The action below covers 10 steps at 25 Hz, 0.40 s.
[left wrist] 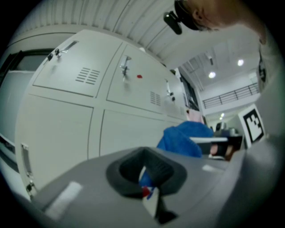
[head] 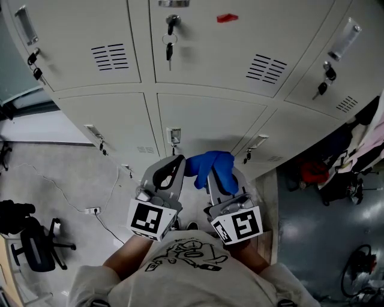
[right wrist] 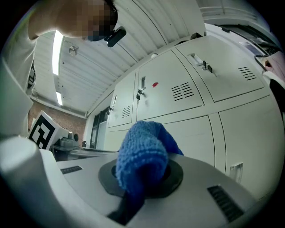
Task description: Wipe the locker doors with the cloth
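Grey metal locker doors [head: 210,114] fill the upper half of the head view, and I look down along them. My right gripper [head: 221,180] is shut on a blue cloth [head: 211,166], which bunches out of its jaws just short of the lower middle door. In the right gripper view the blue cloth [right wrist: 142,156] rises from the closed jaws of that gripper [right wrist: 143,176], lockers [right wrist: 191,129] behind it. My left gripper [head: 171,171] is beside it, jaws together and holding nothing. The left gripper view shows the left gripper [left wrist: 144,171], the blue cloth [left wrist: 185,138] to its right and locker doors [left wrist: 124,129] ahead.
Keys [head: 170,51] hang from an upper lock, next to a red mark [head: 227,18] on that door. A black office chair [head: 36,246] and a cable with a socket [head: 91,210] are on the floor at the left. Clothes and bags [head: 336,168] pile up at the right.
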Motion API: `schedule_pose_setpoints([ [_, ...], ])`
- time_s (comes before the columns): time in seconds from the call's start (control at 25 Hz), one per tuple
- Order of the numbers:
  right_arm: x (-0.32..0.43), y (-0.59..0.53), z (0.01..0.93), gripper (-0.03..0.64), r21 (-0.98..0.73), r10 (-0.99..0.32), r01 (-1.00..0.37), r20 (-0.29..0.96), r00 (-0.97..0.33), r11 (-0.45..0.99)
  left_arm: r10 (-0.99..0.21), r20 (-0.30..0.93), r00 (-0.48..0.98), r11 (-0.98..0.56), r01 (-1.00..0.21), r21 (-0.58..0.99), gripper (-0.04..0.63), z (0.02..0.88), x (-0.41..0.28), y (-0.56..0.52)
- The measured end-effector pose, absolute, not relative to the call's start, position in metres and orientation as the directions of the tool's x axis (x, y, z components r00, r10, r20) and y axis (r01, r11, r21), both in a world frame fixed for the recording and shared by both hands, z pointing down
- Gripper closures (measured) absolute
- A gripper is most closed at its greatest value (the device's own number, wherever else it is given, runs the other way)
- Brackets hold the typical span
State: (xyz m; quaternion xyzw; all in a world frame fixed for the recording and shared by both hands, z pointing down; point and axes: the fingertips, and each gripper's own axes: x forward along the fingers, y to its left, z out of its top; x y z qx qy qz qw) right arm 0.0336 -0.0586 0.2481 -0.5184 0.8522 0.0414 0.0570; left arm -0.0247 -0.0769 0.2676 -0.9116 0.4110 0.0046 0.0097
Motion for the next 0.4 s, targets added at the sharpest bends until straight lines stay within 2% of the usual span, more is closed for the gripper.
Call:
schedule_pose_setpoints([
  [0.4,0.0237,-0.0577,0.2538,0.584,0.000,-0.870,-0.877,-0.128,-0.477,0.481,-0.763,-0.007,0.646,-0.646,-0.763,-0.005,0.592,0.2744,-0.0304,-0.0770],
])
